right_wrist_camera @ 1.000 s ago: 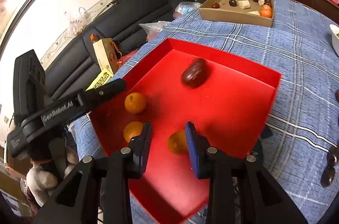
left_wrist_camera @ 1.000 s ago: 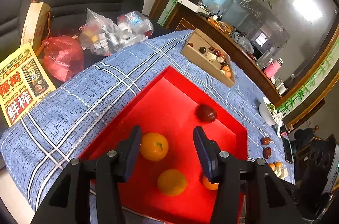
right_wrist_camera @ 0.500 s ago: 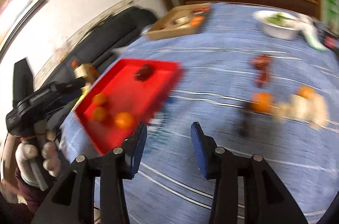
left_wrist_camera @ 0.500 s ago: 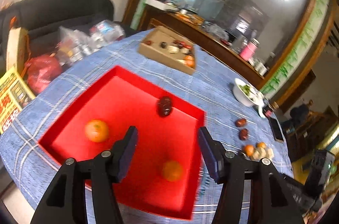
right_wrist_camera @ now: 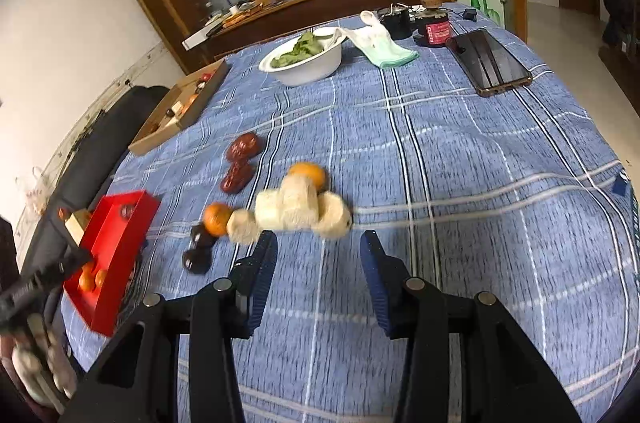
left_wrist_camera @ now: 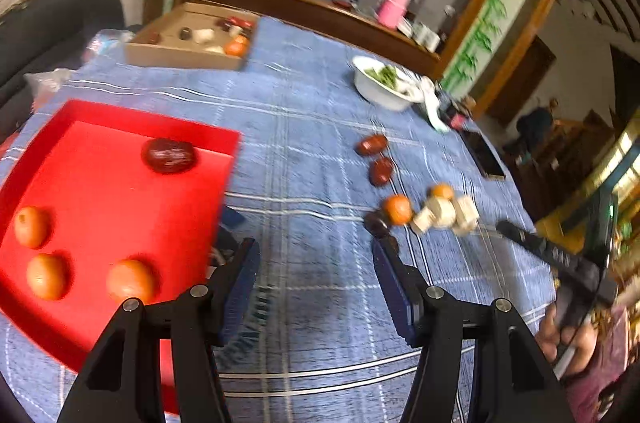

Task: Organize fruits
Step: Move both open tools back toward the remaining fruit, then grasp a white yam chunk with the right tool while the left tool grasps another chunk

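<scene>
While empty, right gripper (right_wrist_camera: 316, 255) hovers | pale chunks (right_wrist_camera: 300, 209) just beyond fingertips

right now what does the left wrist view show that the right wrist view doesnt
Only left wrist: the red tray's full floor, with three oranges and a dark red fruit easy to count. Only right wrist: a red jar and black device behind the phone. Both: the loose fruit pile, white bowl, cardboard box, blue checked cloth.

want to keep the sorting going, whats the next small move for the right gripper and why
Probably ease the right gripper forward and down over the pale chunks just ahead: its jaws are apart with nothing between them, and fruit lies loose on the cloth outside the red tray.
</scene>
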Motion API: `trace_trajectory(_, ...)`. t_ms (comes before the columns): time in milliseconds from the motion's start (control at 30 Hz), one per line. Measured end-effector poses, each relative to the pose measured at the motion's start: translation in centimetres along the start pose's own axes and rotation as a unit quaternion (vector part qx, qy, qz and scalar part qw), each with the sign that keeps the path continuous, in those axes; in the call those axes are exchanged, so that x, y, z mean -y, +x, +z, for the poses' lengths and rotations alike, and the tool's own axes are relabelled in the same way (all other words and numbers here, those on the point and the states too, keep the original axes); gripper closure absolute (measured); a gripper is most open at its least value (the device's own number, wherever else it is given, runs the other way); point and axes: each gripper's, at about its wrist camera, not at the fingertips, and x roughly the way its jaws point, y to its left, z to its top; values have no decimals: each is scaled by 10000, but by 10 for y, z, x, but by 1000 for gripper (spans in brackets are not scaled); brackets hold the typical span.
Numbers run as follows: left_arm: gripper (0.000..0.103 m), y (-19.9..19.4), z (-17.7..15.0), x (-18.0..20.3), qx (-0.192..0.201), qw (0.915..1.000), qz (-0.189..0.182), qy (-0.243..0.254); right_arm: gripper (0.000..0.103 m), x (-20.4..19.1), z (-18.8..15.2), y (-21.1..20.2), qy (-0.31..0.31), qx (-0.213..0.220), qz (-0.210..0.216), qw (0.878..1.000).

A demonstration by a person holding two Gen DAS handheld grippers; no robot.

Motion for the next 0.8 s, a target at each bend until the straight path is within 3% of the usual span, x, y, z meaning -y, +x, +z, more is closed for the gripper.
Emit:
trace_trajectory(200, 41, 14, -5, 23, -135, 9990, -93, 417, 61, -21, 18, 31, -353, 37, 135, 9993)
trace_trajectory(367, 41, 28, -4, 41, -216, 9969, -136, 748, 61, -31, 17, 56, -704, -57, -146, 9974)
trace_trajectory(433, 41, 36, -2, 48, -253, 9958, -155, 860, 65, -29, 16, 61, -710, -94, -115, 9974)
trace_trajectory(500, 41, 43, 0, 56, -293, 9949, -199, 944, 76, -27, 15, 62, -768, -29, -233, 9968)
trace_trajectory(800, 41, 84, 14, 112, -462, 9855, -484, 1562, 76, 0, 20, 49, -113, 140, 387, 9991)
